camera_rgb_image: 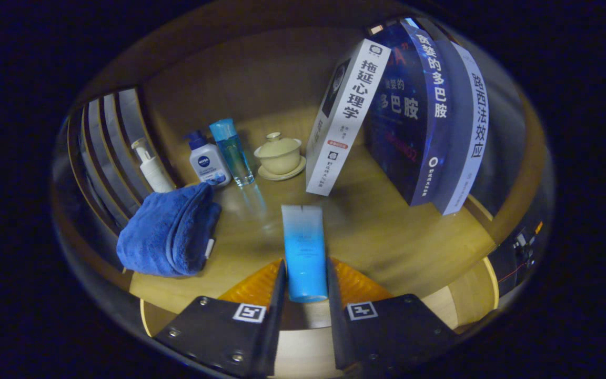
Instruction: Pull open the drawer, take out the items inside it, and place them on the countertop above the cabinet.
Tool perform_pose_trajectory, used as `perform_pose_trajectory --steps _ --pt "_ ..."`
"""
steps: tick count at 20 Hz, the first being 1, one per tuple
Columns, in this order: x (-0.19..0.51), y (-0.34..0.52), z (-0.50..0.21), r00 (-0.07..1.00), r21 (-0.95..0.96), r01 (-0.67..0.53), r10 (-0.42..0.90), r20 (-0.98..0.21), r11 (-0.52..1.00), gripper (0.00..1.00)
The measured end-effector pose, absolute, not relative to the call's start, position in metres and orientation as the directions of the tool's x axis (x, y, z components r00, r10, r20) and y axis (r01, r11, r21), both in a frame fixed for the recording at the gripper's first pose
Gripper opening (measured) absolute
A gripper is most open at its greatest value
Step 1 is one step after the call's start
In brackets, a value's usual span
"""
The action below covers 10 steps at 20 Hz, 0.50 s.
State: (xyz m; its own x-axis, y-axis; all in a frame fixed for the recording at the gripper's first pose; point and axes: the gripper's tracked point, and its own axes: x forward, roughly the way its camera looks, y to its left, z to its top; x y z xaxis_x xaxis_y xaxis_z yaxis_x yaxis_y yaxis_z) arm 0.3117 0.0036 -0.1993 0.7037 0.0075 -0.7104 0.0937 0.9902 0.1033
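So, tool [305,287] clenched on a blue tube [304,251], one finger pressed to each side of its lower part. Tube stands upright between the fingers, its pale top reaching up past them over the wooden table [387,237]. Can't tell if its base touches the wood.

Near left of the tool, a folded blue towel [169,231] lies on the table. Farther back on the left, a row: a white pump bottle [153,168] by the slatted side wall [105,147], then a white bottle with a dark pump cap [206,160], then a clear blue bottle [233,152], all upright and close together. Right of those, a pale lidded cup on a saucer [280,156].

Far right, a white book [345,118] stands leaning right against a dark blue book [413,116], and another white-spined book [468,131] stands just right of that one. A wooden back wall [250,73] rises behind everything.
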Motion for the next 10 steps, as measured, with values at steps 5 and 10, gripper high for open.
perform_pose_trajectory --steps 5,10 --pt "0.301 0.013 -0.172 0.773 0.096 0.052 0.021 -0.634 0.994 0.79" --pt "0.271 0.004 -0.112 0.885 0.010 0.058 -0.047 -0.463 0.998 0.85"
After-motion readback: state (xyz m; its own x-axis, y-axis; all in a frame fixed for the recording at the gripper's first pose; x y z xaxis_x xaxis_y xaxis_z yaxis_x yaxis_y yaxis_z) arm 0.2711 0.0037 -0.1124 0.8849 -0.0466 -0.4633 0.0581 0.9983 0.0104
